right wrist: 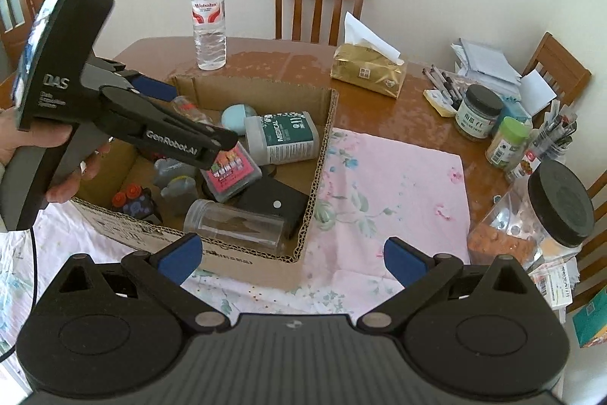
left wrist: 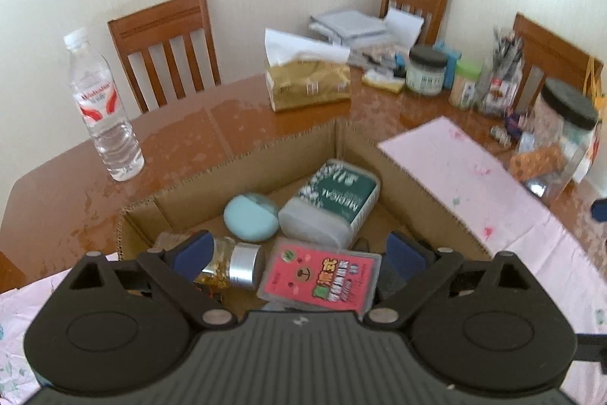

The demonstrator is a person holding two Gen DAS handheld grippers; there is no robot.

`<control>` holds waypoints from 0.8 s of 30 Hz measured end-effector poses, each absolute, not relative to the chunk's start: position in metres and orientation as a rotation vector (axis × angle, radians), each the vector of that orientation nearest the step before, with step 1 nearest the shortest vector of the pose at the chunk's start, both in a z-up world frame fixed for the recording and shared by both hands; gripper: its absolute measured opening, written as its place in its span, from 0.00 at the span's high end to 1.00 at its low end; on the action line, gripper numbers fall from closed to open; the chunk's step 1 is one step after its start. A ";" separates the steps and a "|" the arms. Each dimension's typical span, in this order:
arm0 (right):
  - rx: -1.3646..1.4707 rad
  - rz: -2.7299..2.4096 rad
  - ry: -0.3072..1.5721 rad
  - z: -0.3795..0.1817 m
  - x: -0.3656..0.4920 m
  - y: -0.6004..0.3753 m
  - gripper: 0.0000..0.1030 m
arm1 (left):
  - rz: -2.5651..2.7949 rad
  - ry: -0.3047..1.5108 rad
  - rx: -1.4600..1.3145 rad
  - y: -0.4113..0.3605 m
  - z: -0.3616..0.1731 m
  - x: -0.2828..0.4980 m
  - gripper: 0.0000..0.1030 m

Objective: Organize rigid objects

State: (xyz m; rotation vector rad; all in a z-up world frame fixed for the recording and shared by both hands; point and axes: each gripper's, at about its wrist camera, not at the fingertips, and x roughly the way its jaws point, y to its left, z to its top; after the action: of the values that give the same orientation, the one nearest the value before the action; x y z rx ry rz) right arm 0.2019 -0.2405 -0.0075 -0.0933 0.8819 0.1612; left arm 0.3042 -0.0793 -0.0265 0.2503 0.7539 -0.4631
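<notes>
L tongs: our left gripper hangs over the cardboard box, jaws spread wide, nothing between them; the pink card case and the gold bottle w/ silver cap lie just below.

R tongs: our right gripper sits outside the box's near corner, above the pink floral cloth, jaws wide apart, empty.

Task things: all in the box. Green-label medical tub and pale blue round case twd the far side, black pouch and clear jar on its side by the near wall, grey figure and a red-capped item at the left end.

Step, as we judge it: L has prob. just dropped or is abt to pick; can't tell which. To do it well we lift straight up, keep the pads off the card case, and don't snag the box wall.

Risk: items are stacked loose, a nudge could tip the gold bottle.

Surface: glossy wood table, cloth under the box.

Room: water bottle at the far edge, gold tissue pack beside it, jars and pens along the right edge, wooden chairs round, cream wall.
</notes>
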 end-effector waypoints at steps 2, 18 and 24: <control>-0.094 0.157 0.882 -0.006 0.202 -0.239 0.00 | -0.435 0.719 0.227 -0.073 -0.016 0.297 0.03; -0.042 0.066 0.958 0.004 0.203 -0.221 0.00 | -0.124 0.749 0.046 -0.018 0.020 0.201 0.01; -0.029 0.080 0.943 0.020 0.196 -0.211 0.00 | -0.036 0.820 0.080 -0.020 0.028 0.187 0.00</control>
State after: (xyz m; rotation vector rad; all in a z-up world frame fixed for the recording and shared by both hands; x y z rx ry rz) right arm 0.1964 -0.2113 0.0198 -0.0287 0.9429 0.0799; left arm 0.1872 -0.0203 0.0280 0.0795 0.8205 -0.0362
